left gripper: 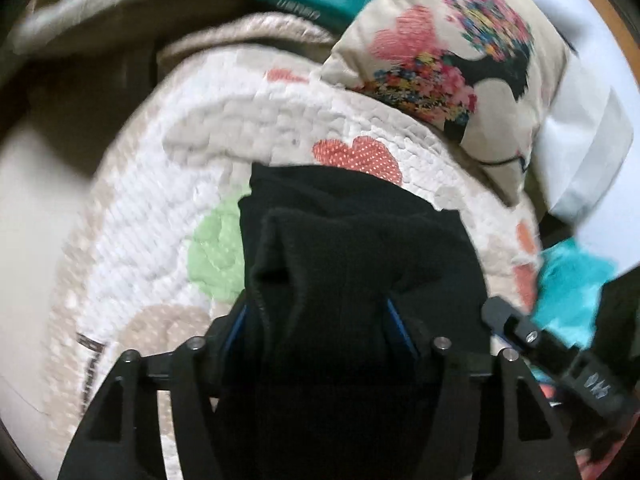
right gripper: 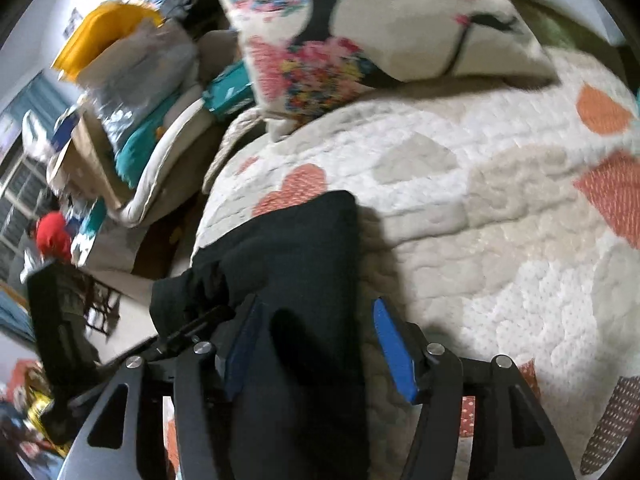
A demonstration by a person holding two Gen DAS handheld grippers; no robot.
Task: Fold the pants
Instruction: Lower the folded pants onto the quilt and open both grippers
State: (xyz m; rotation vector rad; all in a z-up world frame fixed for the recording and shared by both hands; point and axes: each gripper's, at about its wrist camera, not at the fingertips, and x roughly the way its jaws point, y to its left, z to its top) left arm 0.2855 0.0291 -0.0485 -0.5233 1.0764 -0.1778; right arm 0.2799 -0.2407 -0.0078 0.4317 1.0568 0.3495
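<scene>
Quilted patchwork bedspread (right gripper: 500,208) carrying black pants (left gripper: 340,240) just below a floral pillow (right gripper: 360,32); left gripper (left gripper: 316,332) and right gripper (right gripper: 320,344) fingers part-open astride the pants, pads apparently not pressing.

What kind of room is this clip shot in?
Most likely a bedroom: black pants lie on a quilted bedspread, a printed pillow sits behind, and piled household clutter lies beside the bed.
</scene>
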